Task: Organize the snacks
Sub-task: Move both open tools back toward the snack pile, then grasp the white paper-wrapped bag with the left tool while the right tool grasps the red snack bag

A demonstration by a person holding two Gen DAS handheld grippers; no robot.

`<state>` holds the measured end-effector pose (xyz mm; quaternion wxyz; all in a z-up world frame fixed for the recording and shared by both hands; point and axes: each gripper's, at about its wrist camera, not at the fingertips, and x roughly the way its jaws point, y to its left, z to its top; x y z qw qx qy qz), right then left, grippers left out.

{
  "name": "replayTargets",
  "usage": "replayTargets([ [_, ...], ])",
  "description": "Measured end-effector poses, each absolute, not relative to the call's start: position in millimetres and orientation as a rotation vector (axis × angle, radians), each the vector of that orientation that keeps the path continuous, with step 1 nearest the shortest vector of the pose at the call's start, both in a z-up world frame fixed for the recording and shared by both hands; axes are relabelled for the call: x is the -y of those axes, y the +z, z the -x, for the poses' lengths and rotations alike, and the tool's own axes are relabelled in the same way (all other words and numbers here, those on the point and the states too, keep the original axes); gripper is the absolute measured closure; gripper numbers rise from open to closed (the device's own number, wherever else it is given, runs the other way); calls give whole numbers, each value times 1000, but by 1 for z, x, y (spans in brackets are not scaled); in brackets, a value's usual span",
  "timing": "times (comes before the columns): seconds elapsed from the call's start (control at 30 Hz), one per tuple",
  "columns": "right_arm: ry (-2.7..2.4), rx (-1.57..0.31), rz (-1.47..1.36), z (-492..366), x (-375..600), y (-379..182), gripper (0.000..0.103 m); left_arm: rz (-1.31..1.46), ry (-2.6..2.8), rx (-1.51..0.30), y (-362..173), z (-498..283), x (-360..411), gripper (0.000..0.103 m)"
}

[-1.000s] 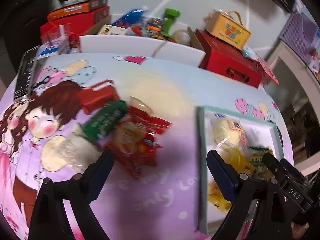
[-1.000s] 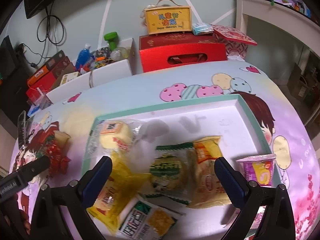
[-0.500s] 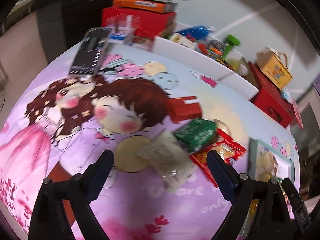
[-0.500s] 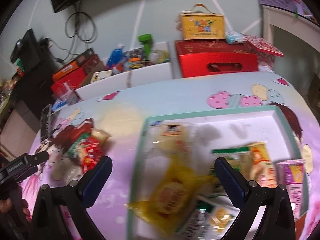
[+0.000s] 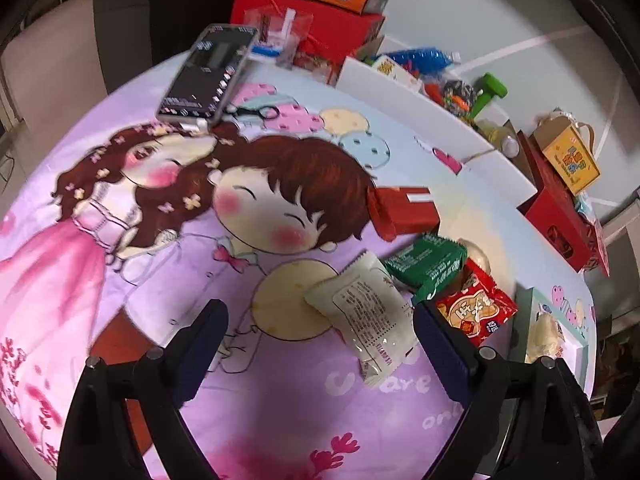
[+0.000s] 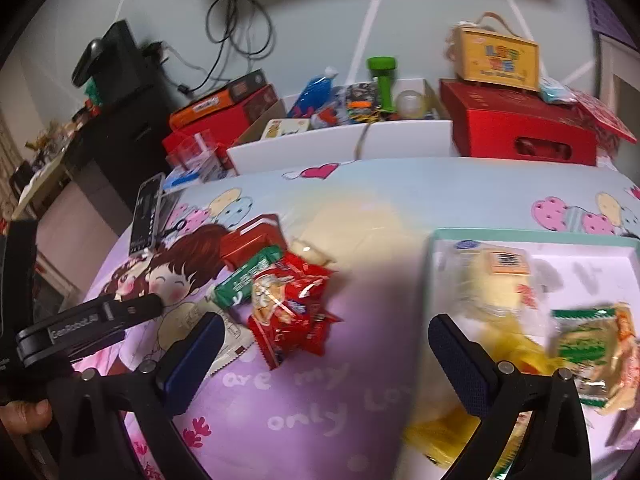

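Observation:
A pile of loose snacks lies on the cartoon tablecloth: a white packet [image 5: 366,312], a green packet [image 5: 426,266], a red crisp bag [image 5: 474,312] and a red box [image 5: 404,210]. My left gripper [image 5: 320,354] is open and empty, its fingers either side of the white packet, just short of it. My right gripper [image 6: 326,364] is open and empty, above the cloth between the red bags [image 6: 290,310] and the green-rimmed white tray [image 6: 436,240]. The tray holds several packets, among them a pale bun [image 6: 496,276].
A phone [image 5: 210,70] lies at the far left of the table. A white box of oddments [image 6: 344,144], red boxes [image 6: 520,132] and a yellow carton [image 6: 496,58] line the back edge. The left gripper's body [image 6: 80,324] shows in the right wrist view.
Both grippers have swung left. The left one has moved away from the tray over to the loose pile; the right one has shifted from over the tray to its left rim. Both stayed open.

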<state>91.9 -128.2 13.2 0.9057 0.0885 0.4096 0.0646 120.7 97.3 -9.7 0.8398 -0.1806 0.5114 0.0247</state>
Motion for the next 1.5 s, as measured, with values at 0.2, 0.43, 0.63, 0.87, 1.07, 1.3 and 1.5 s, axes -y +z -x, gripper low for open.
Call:
replayTargets([
  [0.2,165,-887,-140,-102,110,-8,0,374,-13,-1148,-31,-138,-76,9],
  [0.43,177,-916,-132,-115,104,-26,3,392,-28,-1177,-44,-151,-69,9],
  [0.63,171,-926,-137,-126,102,-34,10,367,-25,-1189,-48,-156,-62,9],
  [0.87,174,-916,-125,-134,96,-37,20,344,-15,-1191,-50,-159,-59,10],
  [1.07,192,-897,-110,-137,91,-36,37,355,-5,-1188,-50,-161,-62,16],
  [1.3,195,-896,-118,-135,92,-35,50,358,-17,-1179,-46,-156,-65,33],
  [1.5,178,-884,-132,-132,99,-31,53,366,-26,-1169,-42,-153,-67,42],
])
